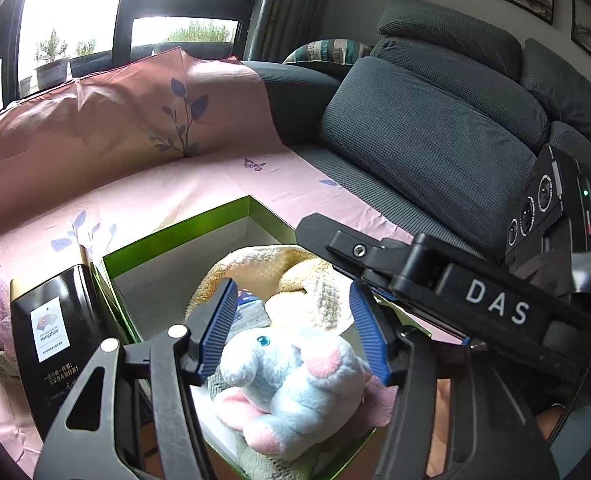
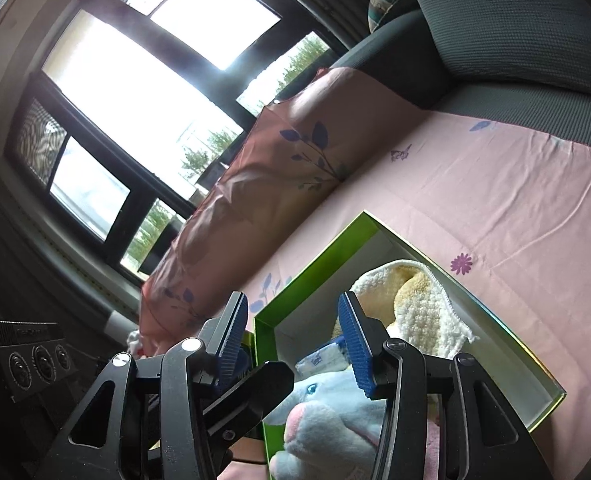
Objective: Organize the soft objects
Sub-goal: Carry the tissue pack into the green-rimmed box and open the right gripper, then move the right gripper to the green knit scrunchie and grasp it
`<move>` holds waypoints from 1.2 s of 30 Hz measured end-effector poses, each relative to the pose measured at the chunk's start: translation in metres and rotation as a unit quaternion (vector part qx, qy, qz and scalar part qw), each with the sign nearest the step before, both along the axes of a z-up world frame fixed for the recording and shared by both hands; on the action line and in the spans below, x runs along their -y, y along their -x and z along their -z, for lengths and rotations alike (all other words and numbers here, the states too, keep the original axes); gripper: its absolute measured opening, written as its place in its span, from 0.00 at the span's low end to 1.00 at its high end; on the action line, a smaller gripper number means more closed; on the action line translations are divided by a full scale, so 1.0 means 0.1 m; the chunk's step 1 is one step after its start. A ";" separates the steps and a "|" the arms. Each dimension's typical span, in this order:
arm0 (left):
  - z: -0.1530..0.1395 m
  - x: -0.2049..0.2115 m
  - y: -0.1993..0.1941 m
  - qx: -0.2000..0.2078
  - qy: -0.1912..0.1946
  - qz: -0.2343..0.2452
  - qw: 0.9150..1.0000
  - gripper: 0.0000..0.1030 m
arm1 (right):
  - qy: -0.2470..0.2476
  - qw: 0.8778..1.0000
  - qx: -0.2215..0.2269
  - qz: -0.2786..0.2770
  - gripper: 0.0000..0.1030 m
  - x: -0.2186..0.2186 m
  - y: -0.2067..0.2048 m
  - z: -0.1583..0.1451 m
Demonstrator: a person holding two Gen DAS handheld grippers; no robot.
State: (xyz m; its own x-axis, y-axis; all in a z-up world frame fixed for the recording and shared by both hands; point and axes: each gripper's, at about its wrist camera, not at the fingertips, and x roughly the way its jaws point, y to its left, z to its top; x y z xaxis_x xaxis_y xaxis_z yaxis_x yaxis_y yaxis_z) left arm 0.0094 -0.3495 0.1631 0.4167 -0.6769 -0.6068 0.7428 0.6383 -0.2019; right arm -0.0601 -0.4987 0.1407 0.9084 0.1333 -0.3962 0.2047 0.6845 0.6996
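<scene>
A light blue and pink plush elephant (image 1: 295, 380) lies in the open green box (image 1: 183, 232) on top of grey and pink cloth. My left gripper (image 1: 291, 332) stands open right over it, its blue pads on either side of the head and not pressing it. Behind the elephant a cream-yellow towel (image 1: 263, 268) and a small blue-white packet (image 1: 247, 312) also lie in the box. My right gripper (image 2: 295, 340) is open above the box's near-left corner (image 2: 263, 320) with nothing held. The elephant (image 2: 327, 412) and towel (image 2: 415, 304) show beneath it.
A black tin with a white label (image 1: 59, 340) stands against the box's left side. The box sits on a pink flowered sheet (image 1: 175, 192) spread over a dark grey sofa (image 1: 427, 132). The right tool's black housing (image 1: 495, 304) crosses just right of the box. Windows lie behind.
</scene>
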 end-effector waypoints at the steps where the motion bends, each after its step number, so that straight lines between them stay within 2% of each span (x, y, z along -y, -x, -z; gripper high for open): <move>1: -0.01 -0.03 0.02 0.004 -0.002 -0.003 1.000 0.66 | -0.001 1.000 -0.001 0.002 0.49 0.00 0.02 -0.01; 3: -0.04 -0.11 0.06 0.008 0.003 -0.008 1.000 0.86 | 0.008 1.000 -0.009 0.019 0.57 0.00 0.06 -0.03; 5: -0.07 -0.22 0.09 0.003 0.013 -0.018 1.000 0.87 | 0.021 0.999 -0.014 0.038 0.64 -0.03 0.11 -0.08; 9: -0.15 -0.49 0.16 -0.011 0.028 -0.036 0.999 0.91 | 0.021 0.999 0.002 0.036 0.84 -0.10 0.20 -0.14; 10: -0.17 -0.57 0.18 -0.009 0.031 -0.042 0.999 0.92 | 0.020 0.999 0.007 0.036 0.85 -0.12 0.21 -0.15; 13: -0.24 -0.82 0.28 0.006 0.038 -0.057 0.998 0.93 | 0.031 0.999 0.004 0.041 0.86 -0.22 0.24 -0.19; 16: -0.29 -1.12 0.36 0.021 0.046 -0.079 0.996 0.94 | 0.063 0.997 -0.008 0.049 0.86 -0.35 0.24 -0.25; 18: -0.31 -1.31 0.38 0.025 0.051 -0.097 0.994 0.99 | 0.086 0.995 -0.013 0.048 0.86 -0.46 0.23 -0.30; 22: -0.33 -1.70 0.39 0.036 0.050 -0.135 0.989 0.99 | 0.128 0.991 -0.018 0.031 0.86 -0.70 0.18 -0.39; 27: -0.26 -2.25 0.34 0.028 0.059 -0.188 0.980 0.99 | 0.167 0.986 -0.019 0.016 0.86 -1.03 0.12 -0.47; 30: -0.16 -2.58 0.30 0.031 0.051 -0.216 0.975 0.99 | 0.197 0.980 -0.025 -0.007 0.86 -1.30 0.05 -0.50; 36: 0.21 -3.31 0.10 0.010 0.045 -0.295 0.955 0.99 | 0.243 0.969 -0.027 -0.039 0.86 -1.77 -0.07 -0.53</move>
